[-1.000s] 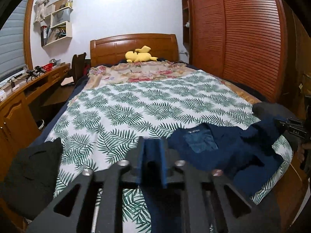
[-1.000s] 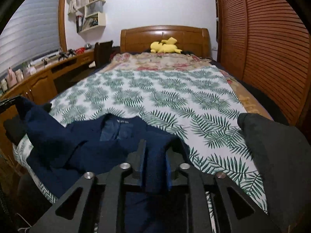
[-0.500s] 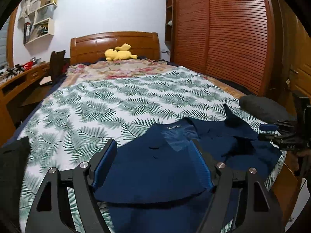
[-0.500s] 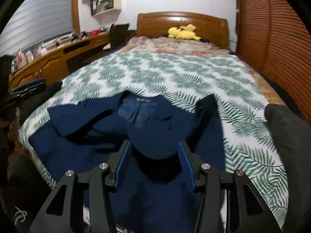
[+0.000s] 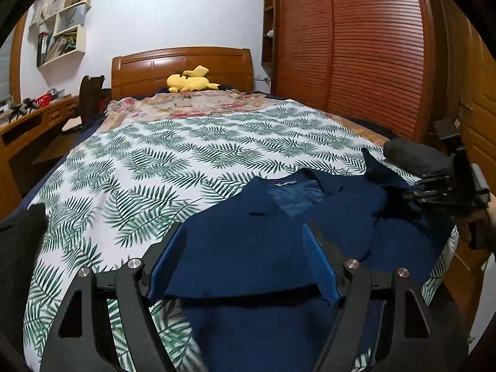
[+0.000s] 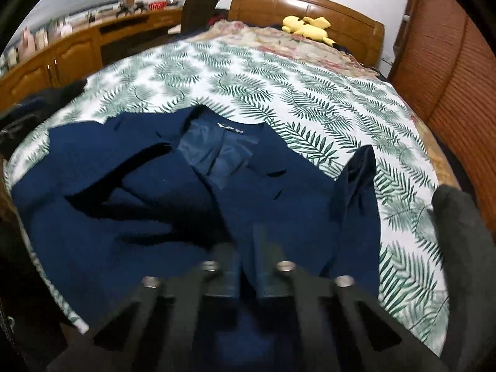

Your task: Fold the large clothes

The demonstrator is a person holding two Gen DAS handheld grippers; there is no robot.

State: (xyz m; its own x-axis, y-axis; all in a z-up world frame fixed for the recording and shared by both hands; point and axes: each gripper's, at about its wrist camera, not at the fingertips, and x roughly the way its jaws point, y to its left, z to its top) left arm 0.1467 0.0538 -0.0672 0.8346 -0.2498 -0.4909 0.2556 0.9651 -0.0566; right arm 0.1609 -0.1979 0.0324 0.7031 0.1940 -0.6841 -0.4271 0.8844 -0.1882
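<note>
Two grippers: left gripper (image 5: 245,259) wide open over navy jacket (image 5: 248,248); right gripper (image 6: 248,266) pinched closed on jacket fabric.

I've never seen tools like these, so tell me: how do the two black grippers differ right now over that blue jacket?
The left gripper has its blue-padded jaws spread wide, with the navy jacket lying loose between them; the right gripper has its jaws drawn together. The left gripper looks sharp in its own view, while the right gripper is blurred. Both are black, two-fingered and reach over the same jacket on the leaf-print bedspread.
</note>
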